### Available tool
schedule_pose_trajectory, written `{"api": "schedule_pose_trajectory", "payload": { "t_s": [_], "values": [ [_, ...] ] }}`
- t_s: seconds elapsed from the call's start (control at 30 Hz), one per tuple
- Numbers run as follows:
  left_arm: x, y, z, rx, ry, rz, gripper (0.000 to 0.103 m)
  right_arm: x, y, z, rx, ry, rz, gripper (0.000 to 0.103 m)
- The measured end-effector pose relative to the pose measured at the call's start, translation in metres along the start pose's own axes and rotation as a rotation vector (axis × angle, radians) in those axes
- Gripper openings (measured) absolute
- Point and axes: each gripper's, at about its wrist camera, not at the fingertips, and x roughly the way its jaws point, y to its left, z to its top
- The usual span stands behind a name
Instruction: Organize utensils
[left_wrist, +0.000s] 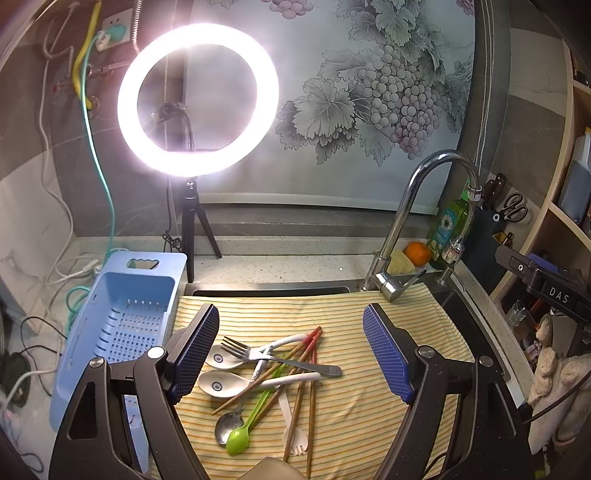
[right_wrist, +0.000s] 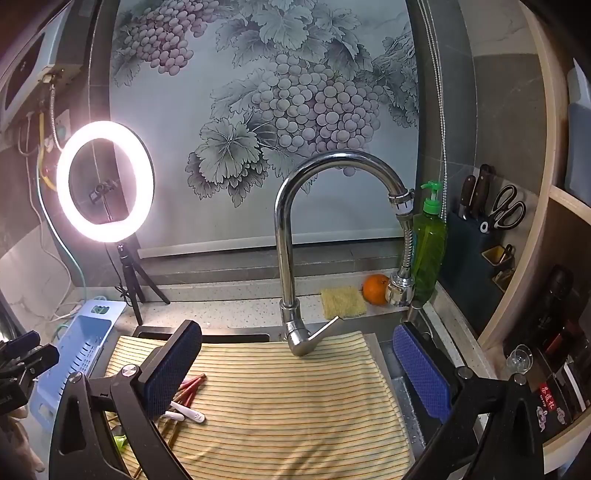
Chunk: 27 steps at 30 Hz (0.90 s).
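A: Nearest the left lens: left gripper (left_wrist: 291, 347), jaws spread wide, nothing between them. Utensil pile sits just beyond, on the striped cloth (left_wrist: 388, 302) laid over the sink.

B: Pile contents?

A: Metal fork (left_wrist: 273, 357), two white ceramic spoons (left_wrist: 229, 384), green plastic spoon (left_wrist: 245, 428), a metal spoon (left_wrist: 226, 425), a small white plastic fork (left_wrist: 293, 424), wooden chopsticks (left_wrist: 295, 365) with red tips. All crossed over one another, unsorted.

B: Progress?

A: Judged as not started. Blue drainer basket (left_wrist: 133, 317) stands on the worktop just left of the cloth; slotted floor shows bare where visible. Every utensil is left to move.

B: Right side?

A: Right gripper (right_wrist: 295, 373) also wide open and empty, held above bare cloth, facing the tap (right_wrist: 291, 236). Pile lies at its lower left, partly behind its left pad.

B: Pose?

A: Left gripper tilted down over the pile, pads straddling it but not touching. Right gripper well apart from the pile.
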Motion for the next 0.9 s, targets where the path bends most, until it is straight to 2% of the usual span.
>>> {"api": "schedule_pose_trajectory", "payload": {
  "t_s": [0.9],
  "values": [
    [-0.0011, -0.0012, 0.0034, 0.001, -0.003, 0.0, 0.08, -0.0023, 0.0015, 0.0011, 0.0, -0.001, 0.0, 0.102]
  ]
}}
